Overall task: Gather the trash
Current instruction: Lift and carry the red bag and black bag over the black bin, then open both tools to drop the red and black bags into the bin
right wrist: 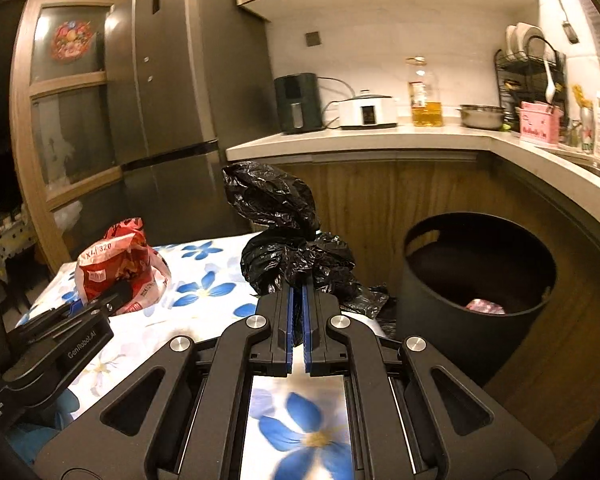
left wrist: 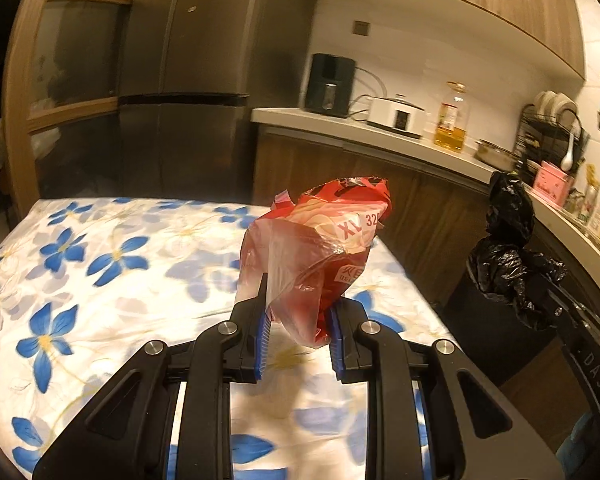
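My left gripper [left wrist: 298,308] is shut on a crumpled red and clear plastic wrapper [left wrist: 320,248] and holds it above the flower-print table [left wrist: 100,280]. The wrapper also shows in the right wrist view [right wrist: 120,264], with the left gripper [right wrist: 96,304] behind it. My right gripper [right wrist: 298,300] is shut on a crumpled black plastic bag [right wrist: 284,232], held over the table's right edge. The bag also shows in the left wrist view [left wrist: 508,248]. A black round bin [right wrist: 480,280] stands on the floor to the right, open, with a pink scrap [right wrist: 486,306] inside.
A kitchen counter [right wrist: 380,140] runs behind and to the right, with an air fryer [right wrist: 298,102], a cooker [right wrist: 366,110], an oil bottle [right wrist: 424,96] and a dish rack [right wrist: 528,68]. A grey fridge [right wrist: 172,80] stands behind the table.
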